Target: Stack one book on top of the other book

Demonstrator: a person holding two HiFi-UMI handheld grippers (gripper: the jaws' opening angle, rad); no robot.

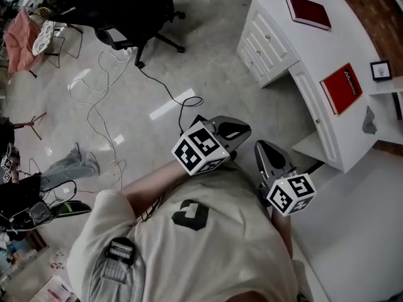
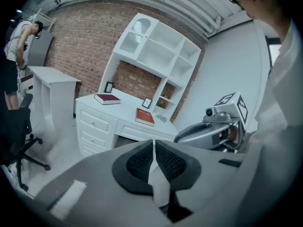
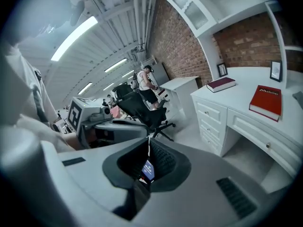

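Observation:
Two books lie apart on the white desk: a dark red book toward the far end and a brighter red book nearer the shelf side. The left gripper view shows the dark red book and the red book far ahead. The right gripper view has the dark red book and the red book at its right. My left gripper and right gripper are held close to my chest, well short of the desk. Both are shut and hold nothing.
A black office chair stands on the glossy floor, with cables trailing across it. On the desk are a small picture frame and a grey object. A white hutch rises behind the desk. A person stands at far left.

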